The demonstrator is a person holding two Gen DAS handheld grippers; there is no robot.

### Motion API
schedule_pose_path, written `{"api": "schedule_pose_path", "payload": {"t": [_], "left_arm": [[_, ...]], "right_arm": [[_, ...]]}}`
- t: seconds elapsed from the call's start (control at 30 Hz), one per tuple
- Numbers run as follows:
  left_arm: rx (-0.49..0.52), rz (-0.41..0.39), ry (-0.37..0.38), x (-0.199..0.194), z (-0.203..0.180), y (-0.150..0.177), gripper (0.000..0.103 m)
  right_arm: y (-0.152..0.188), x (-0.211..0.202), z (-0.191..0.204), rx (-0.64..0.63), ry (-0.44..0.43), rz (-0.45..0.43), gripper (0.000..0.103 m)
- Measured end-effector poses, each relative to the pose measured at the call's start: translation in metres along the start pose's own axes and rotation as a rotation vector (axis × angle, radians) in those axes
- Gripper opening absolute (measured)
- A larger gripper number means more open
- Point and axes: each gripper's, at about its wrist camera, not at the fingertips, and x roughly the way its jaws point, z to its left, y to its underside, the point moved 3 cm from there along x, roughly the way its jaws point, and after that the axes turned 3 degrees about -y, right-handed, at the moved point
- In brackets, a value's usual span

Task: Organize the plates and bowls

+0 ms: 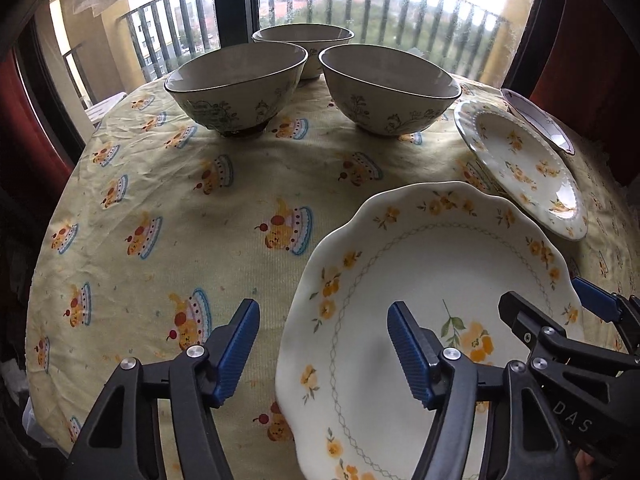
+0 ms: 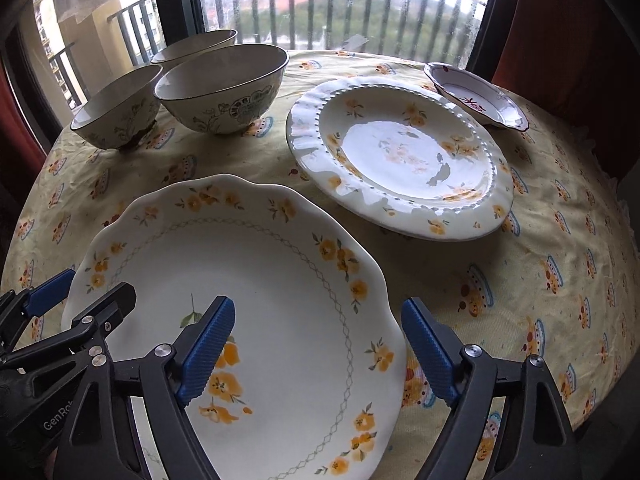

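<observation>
Left wrist view: the left gripper (image 1: 324,350) stands open with nothing clamped. Its left blue finger (image 1: 236,350) is over the tablecloth (image 1: 168,208); its right finger is over the big scalloped plate (image 1: 432,264), whose left rim lies in the gap between them. Whether a pad touches the plate cannot be told. Just right of these fingers the right gripper (image 2: 318,354) also reaches over that plate. In the right wrist view it is open too, gripping nothing, with the plate's right rim in the gap. Beyond the fingers to the right sits a beaded plate (image 2: 400,156), and farther off a small dish (image 2: 476,94). Ahead of the left fingers, well apart, three bowls (image 1: 236,88) cluster by the window (image 1: 360,12).
</observation>
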Motion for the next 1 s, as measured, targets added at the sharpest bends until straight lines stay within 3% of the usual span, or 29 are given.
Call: {"api": "schedule_pose_path", "payload": {"t": [0.17,0.8,1.0], "left_arm": [[0.044,0.028,0.057,0.009,-0.007,-0.003,0.057],[0.143,0.053,0.055,0.004,-0.026,0.003,0.06],[0.168,0.017,0.056,-0.006,-0.045,-0.001,0.06]], "right_arm": [[0.001,0.01,-0.002,0.023,0.017,0.051,0.085],[0.015,0.011,-0.022,0.131,-0.021,0.131,0.083],[0.015,-0.002,-0.039,0.141,0.007,0.092,0.082]]}}
